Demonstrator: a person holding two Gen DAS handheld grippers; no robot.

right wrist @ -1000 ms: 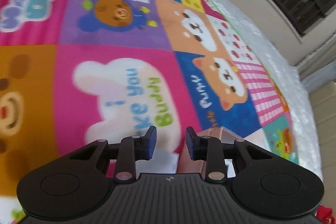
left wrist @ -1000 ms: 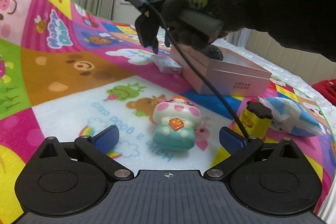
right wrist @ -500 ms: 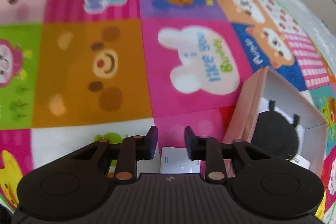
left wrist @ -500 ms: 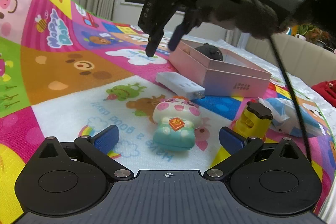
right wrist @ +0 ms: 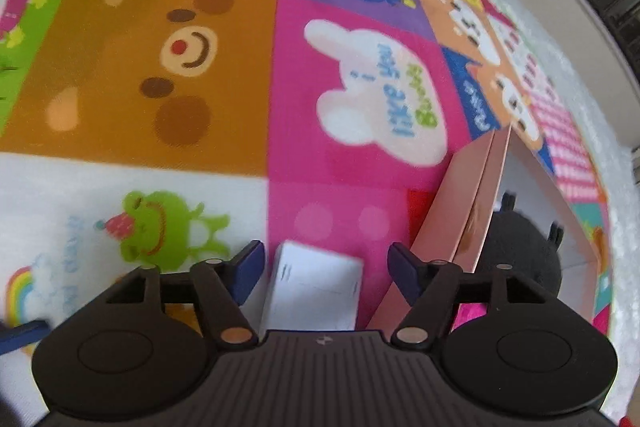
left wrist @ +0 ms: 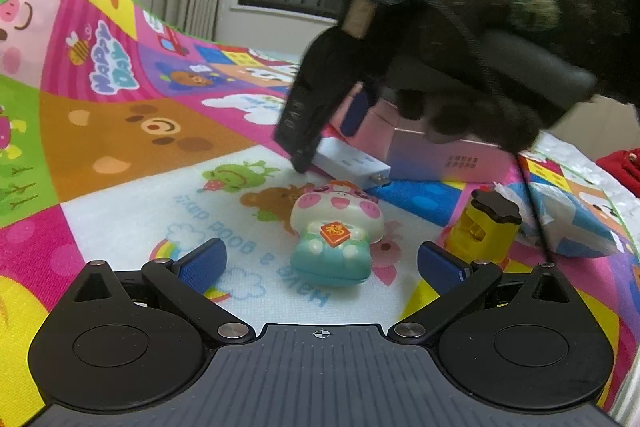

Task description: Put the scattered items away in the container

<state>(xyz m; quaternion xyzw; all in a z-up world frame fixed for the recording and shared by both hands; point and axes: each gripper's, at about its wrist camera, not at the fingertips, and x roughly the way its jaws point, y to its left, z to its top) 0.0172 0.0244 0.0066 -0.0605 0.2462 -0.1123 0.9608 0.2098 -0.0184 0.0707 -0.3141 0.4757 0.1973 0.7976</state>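
My right gripper points steeply down over a white USB stick lying on the play mat; its jaws are opening, with the stick between them and the pads apart from it. In the left wrist view, a gloved hand holds that right gripper above the stick, beside the pink box. The box wall stands just right of my right finger, and a black round toy lies inside. My left gripper stays open low over the mat, a pink-and-teal squishy toy between its fingertips, untouched.
A yellow toy with a black cap stands by my left gripper's right finger. A blue-and-white packet lies behind it. A red item sits at the far right edge. The colourful mat stretches to the left.
The right gripper has come from past the pink box to just over the white stick, and its jaws have spread. The left gripper and the toys have not moved.
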